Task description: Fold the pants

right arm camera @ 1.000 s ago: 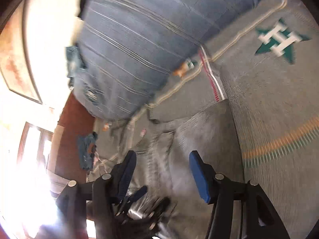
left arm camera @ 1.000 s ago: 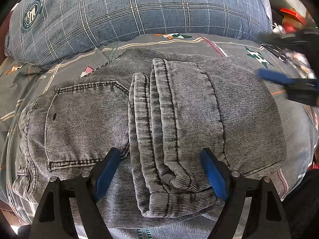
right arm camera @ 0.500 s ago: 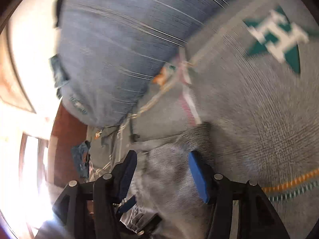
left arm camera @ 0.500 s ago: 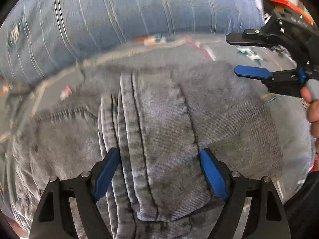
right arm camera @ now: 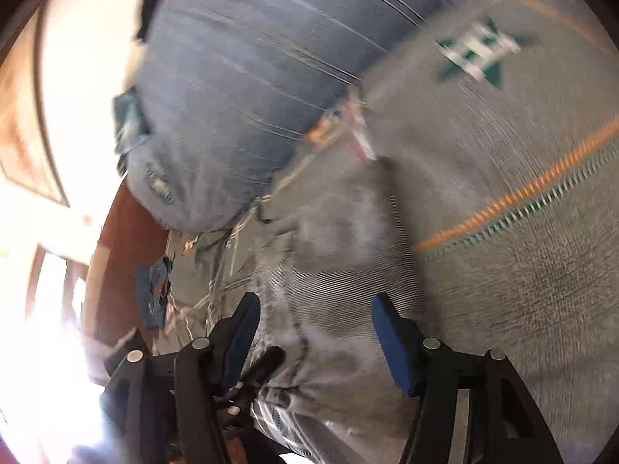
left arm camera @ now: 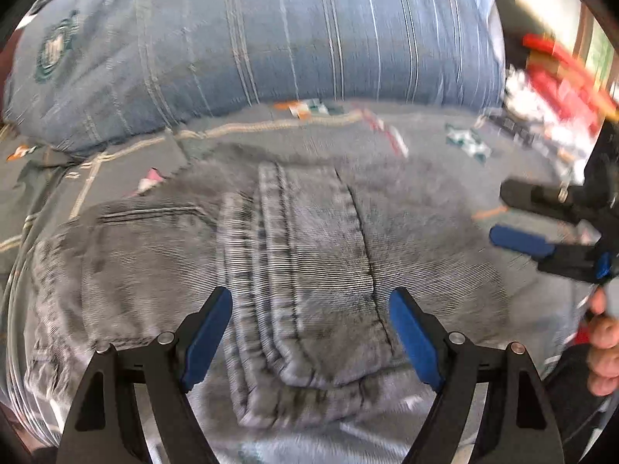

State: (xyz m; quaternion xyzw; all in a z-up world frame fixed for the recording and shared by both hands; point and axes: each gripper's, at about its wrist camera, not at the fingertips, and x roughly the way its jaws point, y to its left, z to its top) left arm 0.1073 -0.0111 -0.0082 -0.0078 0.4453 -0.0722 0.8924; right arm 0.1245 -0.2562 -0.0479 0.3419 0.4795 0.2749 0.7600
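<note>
pants (left arm camera: 309, 255) — below both grippers' open jaws

We are in a bedroom at home: a grey patterned bedspread (left arm camera: 425, 147) covers the bed, a blue plaid pillow (left arm camera: 271, 31) lies at its head, and a framed picture (right arm camera: 27, 147) hangs on the wall.

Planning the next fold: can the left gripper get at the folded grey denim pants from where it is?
Probably yes. The left gripper hangs open right over the folded grey denim pants, with nothing between them; the right gripper is off to the side.
</note>
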